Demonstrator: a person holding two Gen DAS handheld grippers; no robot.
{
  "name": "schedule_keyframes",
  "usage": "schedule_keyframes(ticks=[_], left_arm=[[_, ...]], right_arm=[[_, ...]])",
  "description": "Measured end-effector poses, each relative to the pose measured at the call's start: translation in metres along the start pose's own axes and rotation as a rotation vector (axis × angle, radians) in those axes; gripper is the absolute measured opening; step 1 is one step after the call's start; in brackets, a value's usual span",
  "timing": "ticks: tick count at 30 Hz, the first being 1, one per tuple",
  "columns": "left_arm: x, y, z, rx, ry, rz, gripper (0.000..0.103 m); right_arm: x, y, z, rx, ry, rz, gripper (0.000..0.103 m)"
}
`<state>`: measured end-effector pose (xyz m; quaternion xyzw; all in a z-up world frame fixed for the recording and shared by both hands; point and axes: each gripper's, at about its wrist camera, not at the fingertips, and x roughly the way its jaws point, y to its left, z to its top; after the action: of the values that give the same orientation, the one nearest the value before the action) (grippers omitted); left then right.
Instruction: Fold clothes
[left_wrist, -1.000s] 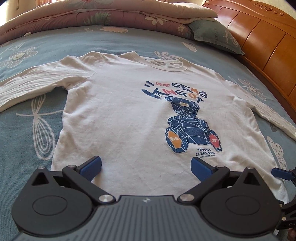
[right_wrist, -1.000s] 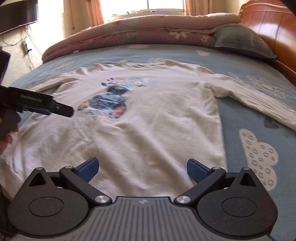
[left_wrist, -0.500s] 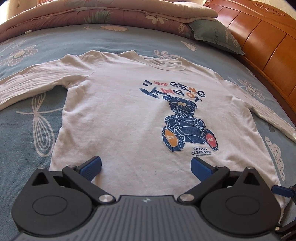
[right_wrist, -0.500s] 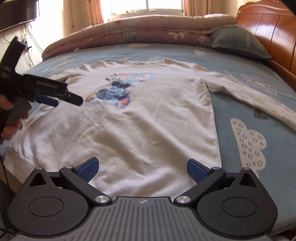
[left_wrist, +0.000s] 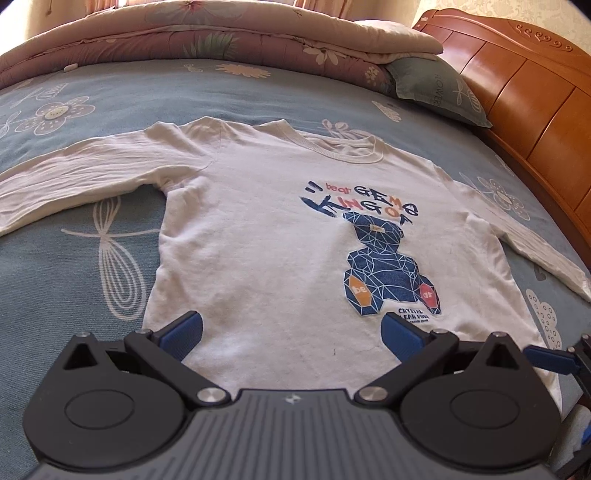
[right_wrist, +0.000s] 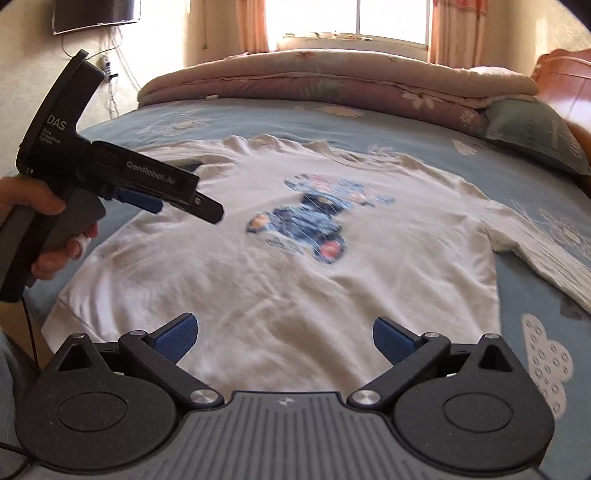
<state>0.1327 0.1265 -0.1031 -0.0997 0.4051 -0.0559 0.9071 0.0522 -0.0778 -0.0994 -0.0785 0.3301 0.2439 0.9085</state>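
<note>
The white long-sleeved shirt (left_wrist: 280, 236) lies flat, print up, both sleeves spread, across the bed (left_wrist: 74, 280), no fold visible, while the left claw (left_wrist: 291, 326) and right claw (right_wrist: 284, 334) hover spread wide, empty, above its hem.

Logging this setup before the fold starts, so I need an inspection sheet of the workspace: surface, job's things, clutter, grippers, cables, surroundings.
Surface: bed sheet, blue with floral print.
Job's things: white long-sleeved shirt lying flat, print up, sleeves spread, unfolded.
Clutter: rolled quilt and pillow at the far edge, clear of the shirt.
Grippers: left gripper and right gripper open, above the shirt hem, holding nothing.
Cables: a thin cable hangs from the left gripper's handle; wall wires near the screen.
Surroundings: wooden headboard, curtained window.
</note>
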Motion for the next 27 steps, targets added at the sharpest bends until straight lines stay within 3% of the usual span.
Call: schedule_keyframes(ticks=[4, 8, 18, 21, 24, 27], left_arm=[[-0.002, 0.003, 0.001, -0.010, -0.010, -0.007, 0.102], [-0.004, 0.007, 0.002, -0.020, -0.018, -0.014, 0.102], [0.000, -0.001, -0.003, 0.001, 0.006, -0.017, 0.102], [0.003, -0.005, -0.006, 0.018, 0.016, -0.019, 0.102], [0.004, -0.009, -0.008, 0.035, 0.023, -0.019, 0.102], [0.005, -0.014, -0.009, 0.053, 0.026, -0.021, 0.102]], right_arm=[[0.038, 0.013, 0.022, -0.046, 0.031, 0.037, 0.103], [0.066, 0.021, 0.015, -0.050, 0.119, 0.054, 0.103], [-0.001, 0.040, -0.027, 0.005, 0.148, 0.169, 0.103], [-0.013, 0.025, -0.024, 0.046, 0.094, 0.103, 0.103], [-0.012, -0.002, -0.018, 0.073, 0.052, -0.035, 0.103], [0.000, -0.030, -0.023, 0.113, 0.075, -0.139, 0.103]])
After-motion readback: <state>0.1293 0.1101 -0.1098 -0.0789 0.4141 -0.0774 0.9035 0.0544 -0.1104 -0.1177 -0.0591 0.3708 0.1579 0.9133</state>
